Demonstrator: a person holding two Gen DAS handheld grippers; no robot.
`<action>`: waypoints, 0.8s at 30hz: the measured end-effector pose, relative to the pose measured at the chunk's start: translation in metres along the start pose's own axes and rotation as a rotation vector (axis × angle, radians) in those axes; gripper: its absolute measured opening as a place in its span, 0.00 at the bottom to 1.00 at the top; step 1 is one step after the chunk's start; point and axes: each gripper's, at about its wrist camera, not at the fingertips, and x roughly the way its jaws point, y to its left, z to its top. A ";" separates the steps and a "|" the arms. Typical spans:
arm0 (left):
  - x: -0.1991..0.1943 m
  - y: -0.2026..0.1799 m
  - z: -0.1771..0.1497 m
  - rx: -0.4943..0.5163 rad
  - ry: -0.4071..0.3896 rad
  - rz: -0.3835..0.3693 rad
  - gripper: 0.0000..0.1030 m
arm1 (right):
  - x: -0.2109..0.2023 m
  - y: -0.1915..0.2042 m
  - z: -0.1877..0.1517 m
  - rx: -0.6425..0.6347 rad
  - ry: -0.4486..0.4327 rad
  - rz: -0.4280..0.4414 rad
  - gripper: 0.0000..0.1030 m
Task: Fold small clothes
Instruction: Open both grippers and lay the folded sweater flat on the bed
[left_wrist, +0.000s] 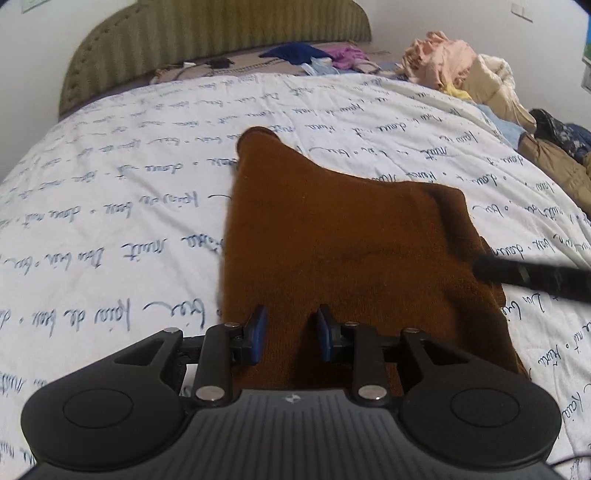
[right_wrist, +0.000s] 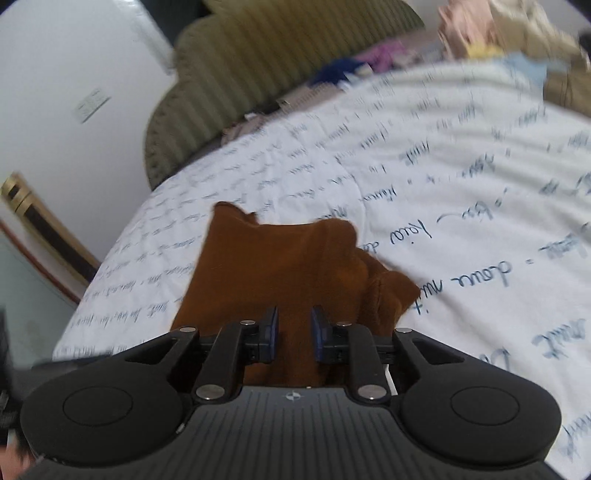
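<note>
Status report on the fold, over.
Left gripper and right gripper both over brown garment, jaws partly apart, grip unclear. Garment on bedspread. Nothing obstructing.

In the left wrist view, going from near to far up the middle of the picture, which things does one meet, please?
Left gripper → brown knitted garment → white quilt with blue handwriting print → dark blue cloth → green striped headboard → white wall.
</note>
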 end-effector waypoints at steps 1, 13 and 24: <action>-0.004 -0.001 -0.002 -0.002 -0.009 0.009 0.30 | -0.005 0.007 -0.007 -0.034 -0.001 -0.012 0.25; 0.006 0.021 -0.021 -0.113 0.021 0.045 0.85 | 0.013 0.009 -0.035 -0.089 0.077 -0.105 0.29; -0.034 0.021 -0.037 -0.094 -0.038 0.087 0.85 | -0.041 0.031 -0.054 -0.106 -0.060 -0.088 0.45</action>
